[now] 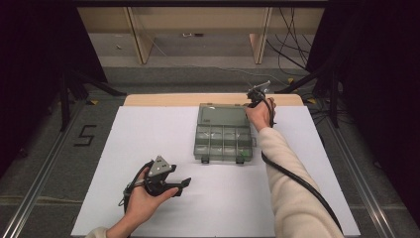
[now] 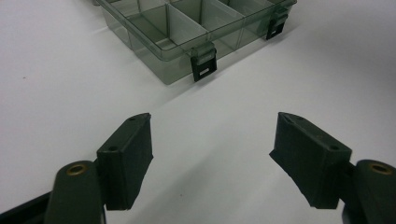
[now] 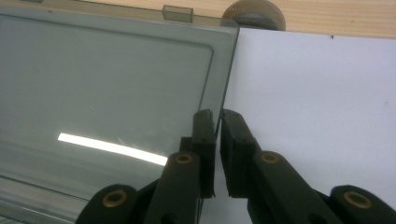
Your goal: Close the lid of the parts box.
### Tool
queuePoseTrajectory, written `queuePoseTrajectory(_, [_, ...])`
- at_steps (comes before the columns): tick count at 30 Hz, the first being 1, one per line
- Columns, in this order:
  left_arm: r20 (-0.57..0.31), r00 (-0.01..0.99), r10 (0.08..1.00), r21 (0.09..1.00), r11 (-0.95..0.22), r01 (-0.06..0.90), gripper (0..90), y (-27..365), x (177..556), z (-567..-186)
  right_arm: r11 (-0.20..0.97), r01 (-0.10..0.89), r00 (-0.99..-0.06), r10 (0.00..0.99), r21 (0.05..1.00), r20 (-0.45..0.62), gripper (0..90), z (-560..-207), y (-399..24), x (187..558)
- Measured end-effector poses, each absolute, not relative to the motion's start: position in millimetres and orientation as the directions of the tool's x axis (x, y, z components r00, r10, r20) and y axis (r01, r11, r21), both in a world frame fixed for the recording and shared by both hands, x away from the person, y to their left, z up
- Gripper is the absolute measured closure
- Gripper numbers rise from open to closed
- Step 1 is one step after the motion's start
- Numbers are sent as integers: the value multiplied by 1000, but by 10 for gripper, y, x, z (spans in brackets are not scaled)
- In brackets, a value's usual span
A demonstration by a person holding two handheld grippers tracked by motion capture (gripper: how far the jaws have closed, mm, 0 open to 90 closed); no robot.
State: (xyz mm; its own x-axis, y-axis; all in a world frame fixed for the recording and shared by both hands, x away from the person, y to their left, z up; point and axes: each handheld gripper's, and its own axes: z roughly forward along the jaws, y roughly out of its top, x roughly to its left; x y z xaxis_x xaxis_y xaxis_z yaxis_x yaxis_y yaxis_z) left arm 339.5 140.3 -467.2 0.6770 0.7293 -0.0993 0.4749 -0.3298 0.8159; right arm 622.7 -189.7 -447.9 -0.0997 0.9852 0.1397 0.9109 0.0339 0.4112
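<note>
Inspector: Jaws of the right gripper (image 3: pixel 217 122) stand nearly together, pinched on the side edge of the compartment box's lid (image 3: pixel 107 88), near its free corner. One pad sits over the lid's top face, the other outside the edge. The bite looks shallow.

Onlooker: And the other one?

Inspector: Jaws of the left gripper (image 2: pixel 212 154) stand wide apart with nothing between them. From above, that left gripper (image 1: pixel 166 179) hangs over the white table cover (image 1: pixel 148 134), near the front of the table and well apart from the compartment box (image 1: pixel 223 130).

Onlooker: Where does the box sit?

Inspector: At the far middle of the cover, lid thrown back towards the wooden table edge (image 3: pixel 336 16), divided tray towards the person, two black latches (image 2: pixel 204 66) hanging from its front wall. The compartments I can see look empty.

Onlooker: What worries you?

Inspector: First, in my judgement, the smooth plastic can slide out of so thin a pinch once the lid swings, and drop. Second, nothing holds the tray down; a light box may tip or skid on the cover when the lid is pulled. Third, the lid is gripped near one corner, so it may twist at its hinge and meet the tray crooked, leaving the latches off their catches.
</note>
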Motion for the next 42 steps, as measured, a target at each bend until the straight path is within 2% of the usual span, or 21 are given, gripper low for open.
queuePoseTrajectory(3, [-96, 677, 729, 814, -334, 475, 279, 1403, 3398, -4674, 11, 913, -76, 987, 407, 143, 866, -4471, -1881, 6222])
queuePoseTrajectory(5, [-108, 671, 734, 820, -315, 477, 279, 1395, 3397, -4677, 75, 885, -136, 986, 460, 101, 873, -4506, -1930, 6225])
queuePoseTrajectory(6, [-120, 663, 739, 818, -304, 487, 279, 1392, 3394, -4680, -18, 911, -49, 987, 412, 152, 876, -4469, -1867, 6213])
queuePoseTrajectory(8, [-100, 674, 732, 814, -330, 478, 279, 1414, 3410, -4679, -32, 905, -35, 988, 424, 149, 883, -4470, -1863, 6202])
queuePoseTrajectory(12, [-116, 663, 740, 818, -307, 486, 279, 1419, 3442, -4698, -49, 892, -24, 988, 450, 155, 890, -4451, -1848, 6176])
queuePoseTrajectory(14, [-123, 657, 743, 820, -296, 489, 280, 1425, 3458, -4701, -11, 873, -61, 989, 488, 131, 891, -4459, -1865, 6168])
queuePoseTrajectory(22, [-135, 628, 766, 821, -269, 505, 294, 1492, 3655, -4649, -29, 847, -60, 987, 530, 150, 893, -4430, -1876, 6101])
queuePoseTrajectory(25, [-135, 602, 787, 825, -247, 508, 312, 1502, 3818, -4588, -34, 840, -62, 986, 542, 158, 893, -4417, -1883, 6061])
queuePoseTrajectory(29, [-199, 564, 801, 826, -173, 536, 349, 1482, 4121, -4484, -32, 829, -74, 983, 559, 166, 892, -4408, -1901, 6018])
queuePoseTrajectory(33, [-190, 538, 821, 817, -172, 551, 379, 1438, 4487, -4365, -31, 816, -78, 984, 577, 163, 892, -4404, -1909, 5985])
queuePoseTrajectory(34, [-167, 545, 821, 808, -202, 553, 391, 1433, 4583, -4341, -17, 816, -90, 984, 578, 155, 892, -4397, -1921, 5980])
queuePoseTrajectory(42, [-212, 487, 847, 729, -194, 656, 460, 1255, 5242, -4335, -48, 791, -88, 978, 610, 191, 891, -4376, -1930, 5900])
